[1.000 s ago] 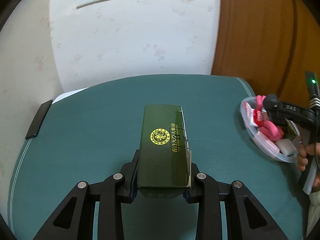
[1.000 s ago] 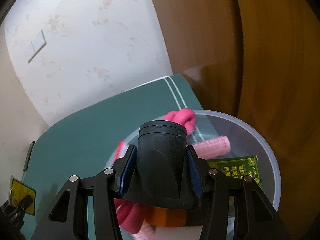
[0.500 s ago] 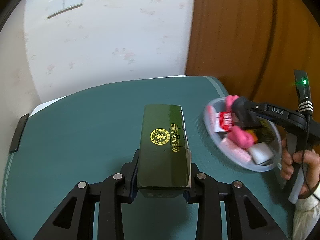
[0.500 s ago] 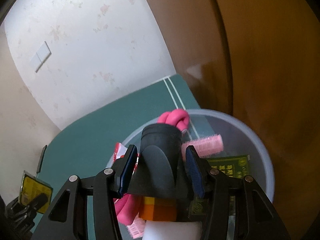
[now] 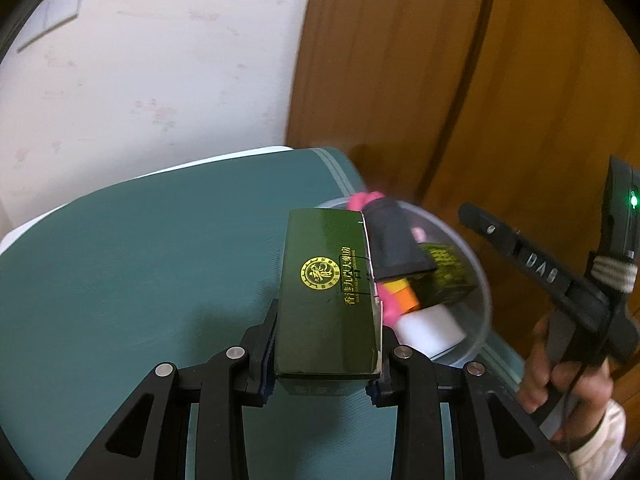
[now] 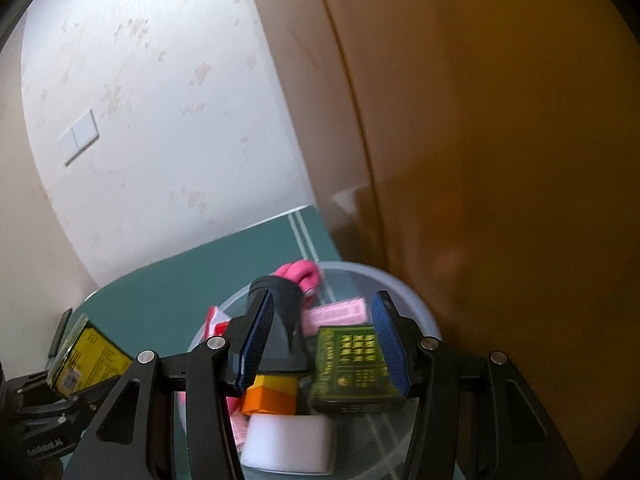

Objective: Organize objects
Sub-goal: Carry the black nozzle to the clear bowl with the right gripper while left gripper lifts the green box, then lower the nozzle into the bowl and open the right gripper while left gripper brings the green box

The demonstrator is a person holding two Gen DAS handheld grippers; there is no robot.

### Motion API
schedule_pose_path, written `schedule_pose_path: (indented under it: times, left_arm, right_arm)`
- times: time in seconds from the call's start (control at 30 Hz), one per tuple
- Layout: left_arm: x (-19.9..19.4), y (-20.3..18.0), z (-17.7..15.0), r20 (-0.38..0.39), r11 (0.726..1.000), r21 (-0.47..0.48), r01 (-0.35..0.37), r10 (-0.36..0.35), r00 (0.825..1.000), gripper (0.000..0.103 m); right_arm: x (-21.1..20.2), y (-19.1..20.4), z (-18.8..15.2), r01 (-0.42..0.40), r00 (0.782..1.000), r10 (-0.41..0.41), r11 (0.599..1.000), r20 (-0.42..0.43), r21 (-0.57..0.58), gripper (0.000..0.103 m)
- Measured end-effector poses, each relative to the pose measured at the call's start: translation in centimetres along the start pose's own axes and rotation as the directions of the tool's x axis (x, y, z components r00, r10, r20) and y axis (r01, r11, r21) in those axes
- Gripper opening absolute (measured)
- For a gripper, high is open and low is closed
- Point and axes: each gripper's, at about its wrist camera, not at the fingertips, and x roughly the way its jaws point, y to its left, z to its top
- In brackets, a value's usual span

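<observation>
My left gripper [image 5: 326, 340] is shut on a dark green box [image 5: 324, 272] with a gold emblem. It holds the box above the teal table [image 5: 140, 260], and the box's far end overlaps the clear plastic bowl [image 5: 480, 264]. A black cone-shaped piece [image 5: 394, 244] lies in the bowl on top of the other items. My right gripper [image 6: 322, 340] hovers open over the bowl [image 6: 416, 300]. Its blue pads stand wide apart and press on nothing. The black cone [image 6: 280, 320] lies beyond its left finger. From the left wrist view the right gripper [image 5: 476, 220] is right of the bowl, held by a hand [image 5: 560, 372].
The bowl also holds a pink roller [image 6: 336, 312], a green packet [image 6: 352, 364], an orange block [image 6: 272, 396], a white block [image 6: 288, 440] and a pink loop [image 6: 300, 272]. It sits at the table's right edge, close to a wooden door [image 5: 440, 80]. A papered wall stands behind.
The left gripper has carried the green box to the right, up to the bowl. The right gripper has let go of the black cone, which now lies in the bowl, and has drawn back.
</observation>
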Motion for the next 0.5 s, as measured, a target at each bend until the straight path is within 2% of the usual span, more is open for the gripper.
schedule_pose_path:
  times: [0.23,0.37,0.5]
  left_arm:
    - [2.1,-2.4,0.5,-0.033,0.996,0.019,0.09,-0.09,0.995,0.036]
    - [3.4,-3.1,0.3,-0.073,0.988,0.011,0.152,-0.15,0.986,0.036]
    - [4.5,-3.8,-0.1,-0.101,0.984,0.02,0.175,-0.172,0.98,0.036]
  right_arm:
    - [-0.1,-0.3,0.3,-0.003,1.0,0.003,1.0,0.008,0.014,0.053]
    - [-0.4,-0.9,0.4,0.004,1.0,-0.005,0.999,0.014,0.038,0.053]
    - [-0.5,-1.3,0.5,0.008,1.0,-0.009,0.998,0.013,0.059,0.053]
